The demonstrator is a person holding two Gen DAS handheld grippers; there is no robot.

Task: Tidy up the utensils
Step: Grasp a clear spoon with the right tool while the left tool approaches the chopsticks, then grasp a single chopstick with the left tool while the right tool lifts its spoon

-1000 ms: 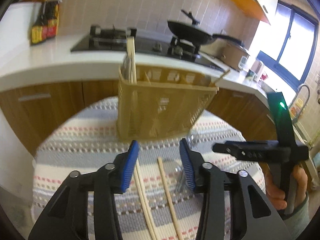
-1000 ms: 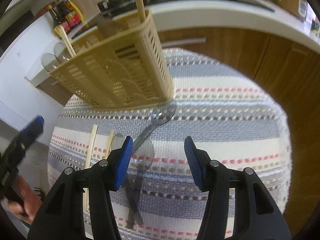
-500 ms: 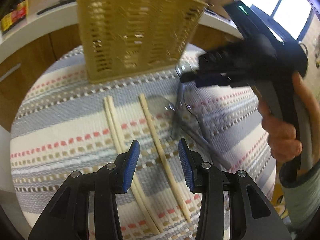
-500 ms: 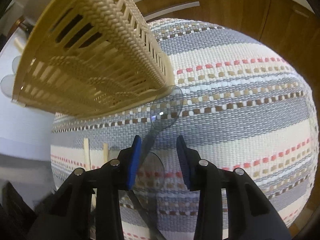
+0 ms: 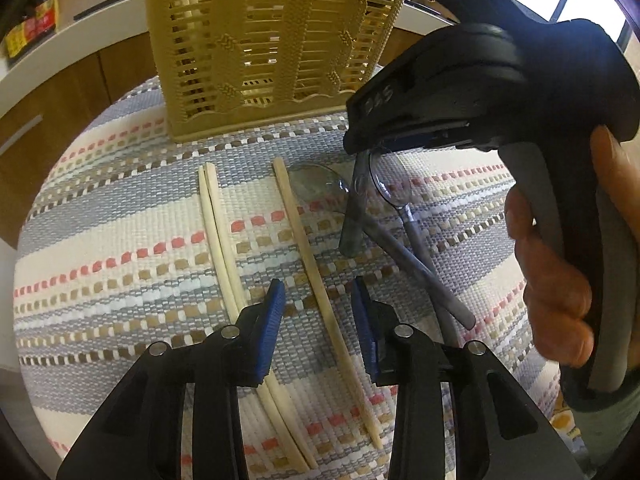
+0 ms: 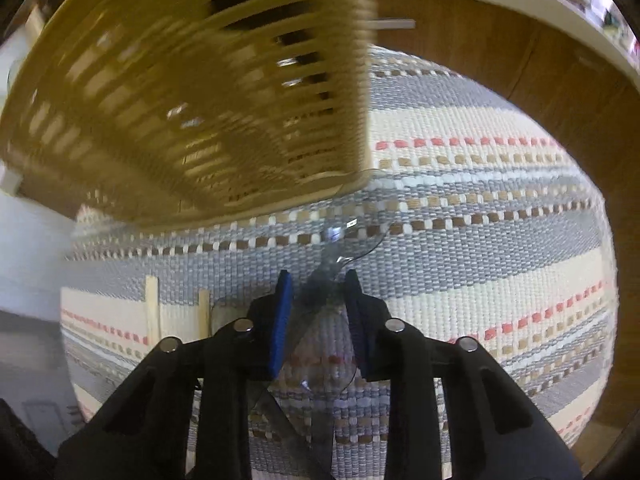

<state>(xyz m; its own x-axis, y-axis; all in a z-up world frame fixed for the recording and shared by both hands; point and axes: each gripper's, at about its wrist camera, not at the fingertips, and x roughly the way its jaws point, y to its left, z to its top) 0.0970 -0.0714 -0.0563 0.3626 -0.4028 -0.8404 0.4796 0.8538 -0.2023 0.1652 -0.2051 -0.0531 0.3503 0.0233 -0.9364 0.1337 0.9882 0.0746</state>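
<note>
A tan slatted utensil basket (image 5: 272, 40) (image 6: 192, 100) stands at the far side of a striped woven cloth (image 5: 100, 240) (image 6: 480, 280). A pair of chopsticks (image 5: 218, 232) and a single chopstick (image 5: 304, 240) lie in front of it. My left gripper (image 5: 318, 320) hangs low over the single chopstick, which runs between its closing jaws with a gap on each side. Clear plastic spoons (image 5: 316, 184) lie crossed to the right. My right gripper (image 6: 318, 296) (image 5: 368, 152) points down at them, jaws closing around one spoon's neck (image 6: 324, 284); no firm pinch shows.
A person's hand (image 5: 560, 272) grips the right gripper's handle, filling the right of the left wrist view. Wooden cabinet doors (image 6: 520, 60) and a white counter edge (image 5: 60, 60) ring the table. Sauce bottles (image 5: 36, 20) stand far left on the counter.
Both grippers came down toward the cloth. The left one settled over the single chopstick and narrowed slightly. The right one slid to the spoon by the basket and narrowed a lot.
</note>
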